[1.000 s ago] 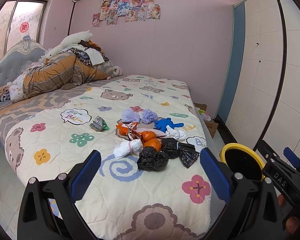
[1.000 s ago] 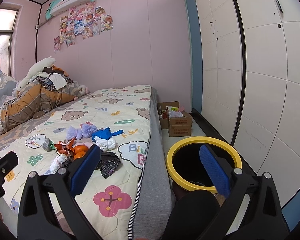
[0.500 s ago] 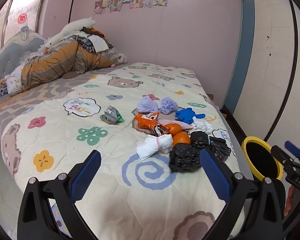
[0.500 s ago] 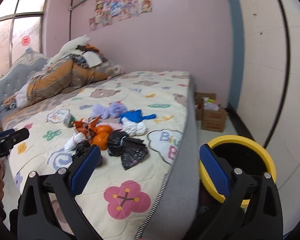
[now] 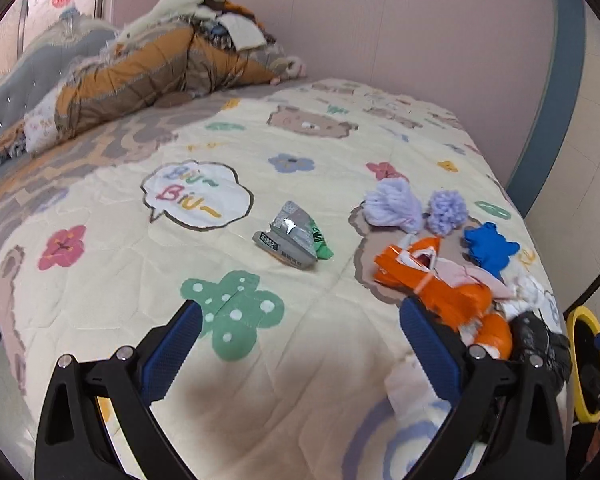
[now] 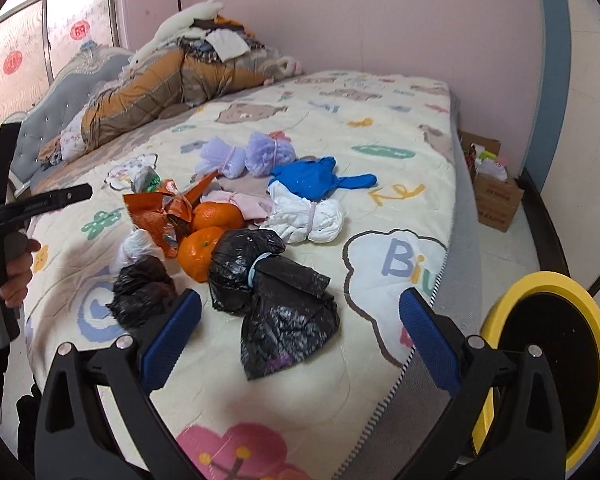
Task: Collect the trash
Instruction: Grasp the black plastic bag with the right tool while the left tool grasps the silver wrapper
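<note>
Trash lies in a cluster on the patterned bed quilt [image 5: 100, 280]. A crumpled silver and green wrapper [image 5: 292, 236] lies apart to the left of the pile, ahead of my open left gripper [image 5: 300, 344]. An orange wrapper [image 5: 420, 276], lilac bundles [image 5: 396, 206] and a blue glove [image 5: 488, 248] sit to its right. My right gripper [image 6: 300, 332] is open just above a tied black bag [image 6: 276, 300]. Beside that bag are a second black bag [image 6: 140, 296], two oranges [image 6: 200, 252], a white bundle [image 6: 308, 220] and the blue glove [image 6: 316, 178].
A yellow-rimmed black bin [image 6: 552, 360] stands on the floor at the bed's right side. A cardboard box [image 6: 492, 196] with clutter sits by the wall. Bedding and clothes [image 6: 172, 80] are heaped at the headboard. A hand [image 6: 8, 268] holds the other gripper at left.
Both grippers have moved forward and down toward the bed. The left one now faces the silver wrapper; the right one hovers close over the black bag. Both stay open.
</note>
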